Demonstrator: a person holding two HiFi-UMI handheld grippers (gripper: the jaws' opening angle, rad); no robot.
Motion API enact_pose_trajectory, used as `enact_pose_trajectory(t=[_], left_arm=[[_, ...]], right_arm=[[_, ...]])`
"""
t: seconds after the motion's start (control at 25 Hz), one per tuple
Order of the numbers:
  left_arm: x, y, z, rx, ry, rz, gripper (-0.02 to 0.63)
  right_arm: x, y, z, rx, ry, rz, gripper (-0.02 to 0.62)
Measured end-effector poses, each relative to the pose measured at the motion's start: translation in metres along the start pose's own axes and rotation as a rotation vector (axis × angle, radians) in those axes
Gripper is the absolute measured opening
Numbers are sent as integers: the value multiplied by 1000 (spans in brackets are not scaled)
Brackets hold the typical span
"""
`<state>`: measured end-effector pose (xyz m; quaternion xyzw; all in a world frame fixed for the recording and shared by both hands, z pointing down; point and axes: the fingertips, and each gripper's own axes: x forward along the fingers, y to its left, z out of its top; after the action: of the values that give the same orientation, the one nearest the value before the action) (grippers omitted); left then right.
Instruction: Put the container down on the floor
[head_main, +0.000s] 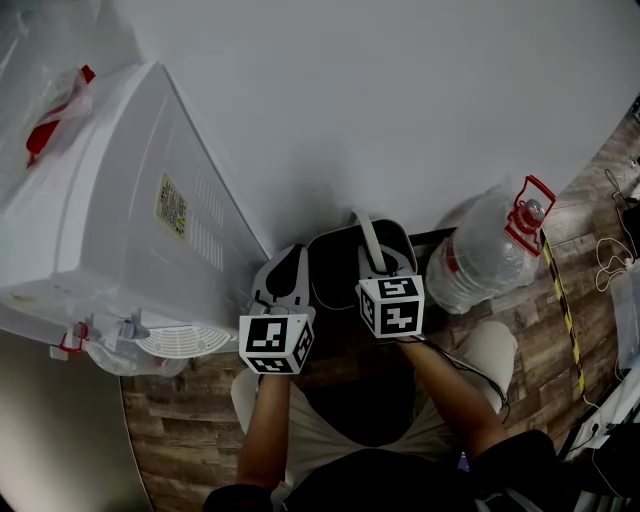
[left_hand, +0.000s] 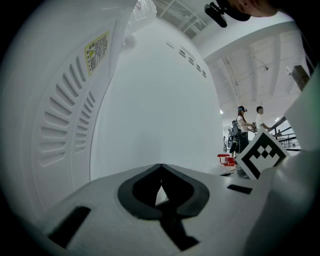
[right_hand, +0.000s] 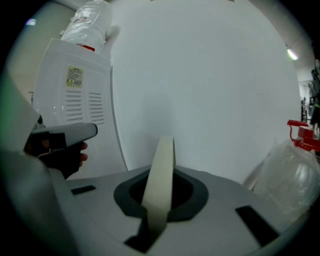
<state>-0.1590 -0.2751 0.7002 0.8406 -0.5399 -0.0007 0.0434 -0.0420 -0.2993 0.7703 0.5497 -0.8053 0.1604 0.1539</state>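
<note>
A dark container (head_main: 340, 262) with a pale arched handle (head_main: 368, 240) hangs in front of me, close to the white wall. My right gripper (head_main: 385, 265) is shut on that handle. In the right gripper view the cream handle (right_hand: 164, 155) runs up between the closed jaws of the right gripper (right_hand: 161, 175). My left gripper (head_main: 285, 278) is at the container's left side. In its own view the left gripper (left_hand: 160, 169) has its tips together and nothing shows between them. The container's body is hidden in both gripper views.
A white water dispenser (head_main: 120, 220) stands at the left, with a bottle (head_main: 45, 90) on top. A large clear water bottle (head_main: 490, 250) with a red cap handle (head_main: 530, 215) lies at the right on the wooden floor (head_main: 190, 420). Yellow-black tape (head_main: 565, 310) and cables (head_main: 610, 265) are further right.
</note>
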Motion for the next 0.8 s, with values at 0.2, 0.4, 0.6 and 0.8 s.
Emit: enact_pose_trajectory(t=[0.2,0.4,0.6,0.8], left_arm=[[-2,1,0,-3,-1,3,17],[-6,3,-2,-11,0,10,17],[-9,7,-7,-11,9,18,17],[-8,10,-10,-14,14,24,17]], right_arm=[[12,-2,-20,4,47,-7,32],[25,-3,-40,16,94,-18,31],[36,-3,-57,0,127,-25,31],[47,-5,-71,8,149,-33,31]])
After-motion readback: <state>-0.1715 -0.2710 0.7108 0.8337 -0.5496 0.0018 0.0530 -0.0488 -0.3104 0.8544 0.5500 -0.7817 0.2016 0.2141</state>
